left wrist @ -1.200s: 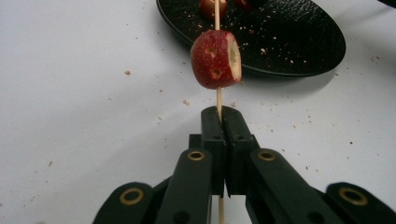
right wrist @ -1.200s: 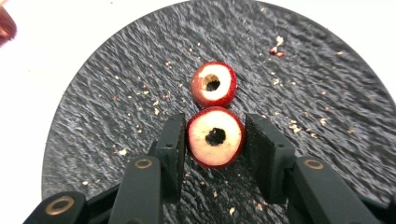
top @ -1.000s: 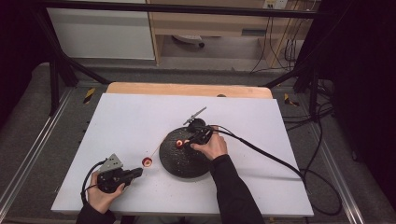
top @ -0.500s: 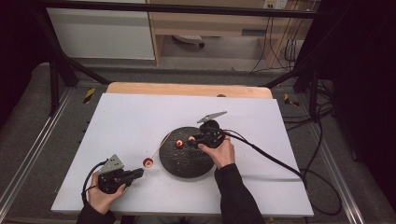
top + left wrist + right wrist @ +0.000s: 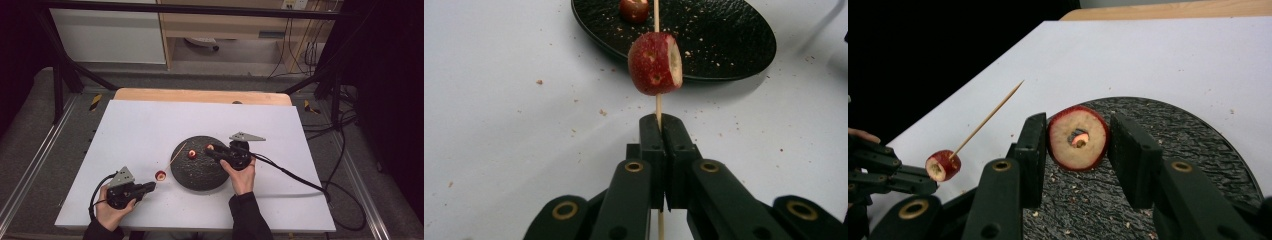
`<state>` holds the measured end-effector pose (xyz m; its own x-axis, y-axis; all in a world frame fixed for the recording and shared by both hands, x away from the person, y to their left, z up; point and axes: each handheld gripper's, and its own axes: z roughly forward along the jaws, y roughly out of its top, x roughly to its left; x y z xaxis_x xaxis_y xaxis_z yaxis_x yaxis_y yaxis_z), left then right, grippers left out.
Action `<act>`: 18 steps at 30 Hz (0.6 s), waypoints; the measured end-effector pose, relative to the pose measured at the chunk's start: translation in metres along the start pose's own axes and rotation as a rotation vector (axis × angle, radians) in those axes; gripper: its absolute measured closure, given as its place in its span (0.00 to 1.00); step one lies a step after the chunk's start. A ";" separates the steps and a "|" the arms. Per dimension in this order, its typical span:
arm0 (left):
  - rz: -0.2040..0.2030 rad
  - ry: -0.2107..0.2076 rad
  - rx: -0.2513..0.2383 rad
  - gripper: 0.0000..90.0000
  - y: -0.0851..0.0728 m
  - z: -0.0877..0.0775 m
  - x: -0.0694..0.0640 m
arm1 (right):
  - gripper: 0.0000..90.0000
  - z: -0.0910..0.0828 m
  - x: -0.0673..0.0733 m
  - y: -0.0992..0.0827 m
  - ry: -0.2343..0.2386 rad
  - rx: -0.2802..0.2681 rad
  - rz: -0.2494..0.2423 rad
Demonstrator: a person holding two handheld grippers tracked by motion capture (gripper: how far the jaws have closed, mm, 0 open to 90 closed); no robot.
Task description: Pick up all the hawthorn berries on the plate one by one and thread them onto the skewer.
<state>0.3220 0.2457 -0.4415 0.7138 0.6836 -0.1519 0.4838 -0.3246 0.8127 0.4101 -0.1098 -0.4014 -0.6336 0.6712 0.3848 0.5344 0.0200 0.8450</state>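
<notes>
My left gripper (image 5: pixel 150 186) (image 5: pixel 663 120) rests near the table's front left, shut on a thin wooden skewer (image 5: pixel 656 15) (image 5: pixel 176 152). A red cored fruit piece (image 5: pixel 655 63) (image 5: pixel 160 175) is threaded on the skewer just beyond the jaws, and the skewer's tip points toward the black plate (image 5: pixel 200 172). Over the plate's right part, my right gripper (image 5: pixel 210 149) (image 5: pixel 1078 137) is shut on another red cored fruit piece (image 5: pixel 1068 137), its hollow centre facing the camera. A third fruit piece (image 5: pixel 192 154) (image 5: pixel 634 9) lies on the plate.
The white tabletop (image 5: pixel 150 125) has crumbs scattered round the plate. A wooden edge (image 5: pixel 200 96) runs along the table's back. My right gripper's cable (image 5: pixel 295 175) trails off to the right across the table. Metal rails flank both sides.
My right gripper has moved to the right across the plate with the fruit piece in its jaws. The left gripper and skewer have stayed put.
</notes>
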 end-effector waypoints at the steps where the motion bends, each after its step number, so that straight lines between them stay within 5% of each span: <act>1: 0.002 -0.002 0.000 0.98 0.000 0.000 -0.001 | 0.67 -0.001 -0.001 -0.002 -0.003 -0.030 0.007; 10: 0.009 -0.018 -0.002 0.98 0.002 0.003 -0.010 | 0.67 -0.002 -0.003 -0.011 -0.027 -0.207 0.063; 18: 0.007 -0.044 0.003 0.98 0.007 0.009 -0.024 | 0.67 0.002 -0.002 -0.013 -0.033 -0.303 0.068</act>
<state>0.3132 0.2208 -0.4371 0.7388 0.6520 -0.1706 0.4799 -0.3311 0.8125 0.4053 -0.1096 -0.4141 -0.5810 0.6870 0.4364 0.3810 -0.2442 0.8917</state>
